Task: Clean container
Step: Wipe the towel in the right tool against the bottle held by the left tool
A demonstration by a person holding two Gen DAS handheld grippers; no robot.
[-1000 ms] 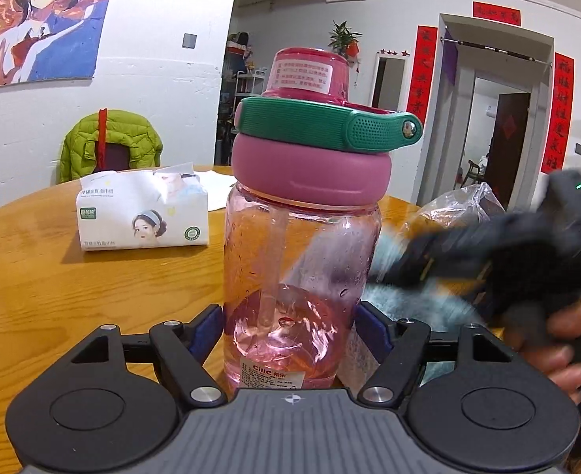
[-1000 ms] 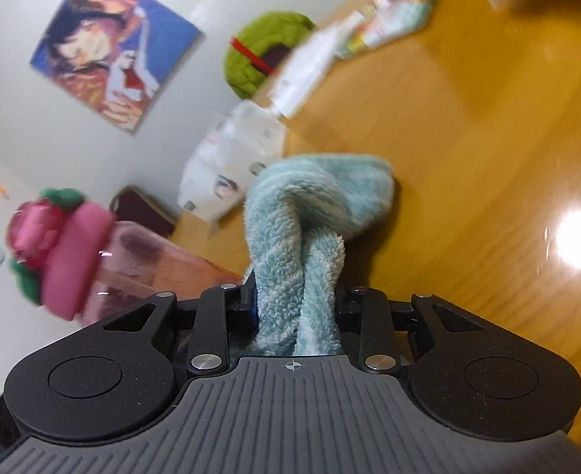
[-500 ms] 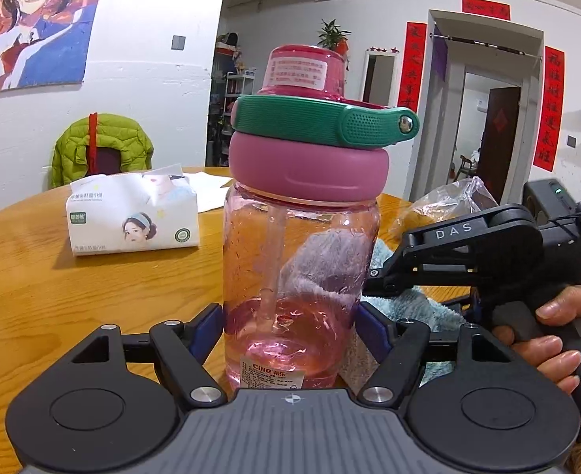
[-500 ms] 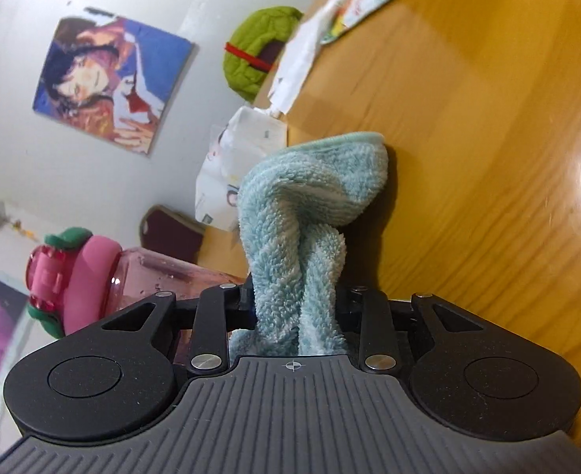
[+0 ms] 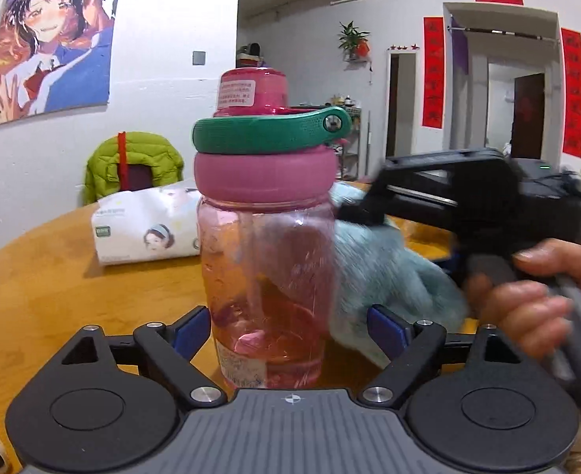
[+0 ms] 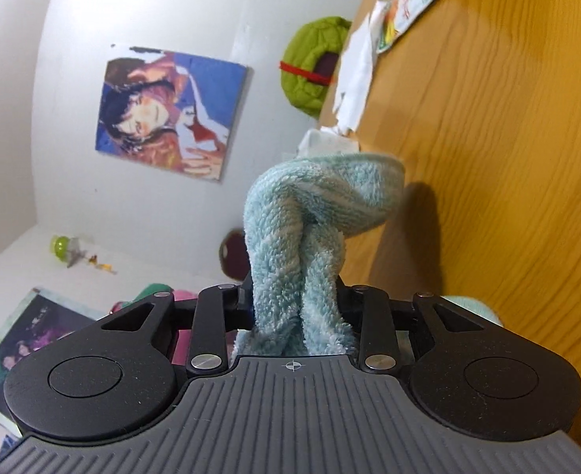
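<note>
A translucent pink bottle [image 5: 266, 276] with a pink lid and a green carry loop [image 5: 266, 134] stands upright between the blue pads of my left gripper [image 5: 288, 326]. The left pad touches it low down. The right pad's contact is hidden by a fluffy teal towel [image 5: 381, 268]. My right gripper [image 5: 353, 213], blurred and held by a hand [image 5: 527, 304], presses that towel against the bottle's right side just under the lid. In the right wrist view the right gripper [image 6: 294, 300] is shut on the twisted towel [image 6: 322, 205], and only a sliver of the bottle's lid [image 6: 179, 296] shows.
The round wooden table [image 5: 45, 296] carries a white tissue pack [image 5: 144, 229] behind and left of the bottle. A green jacket hangs on a chair [image 5: 132, 162] beyond the table's edge. White paper [image 6: 353, 79] and a printed packet [image 6: 408, 4] lie further across the table [image 6: 507, 158].
My right gripper has risen with the towel from low beside the bottle to just under the lid, and it is blurred. The bottle sits further left between the left fingers.
</note>
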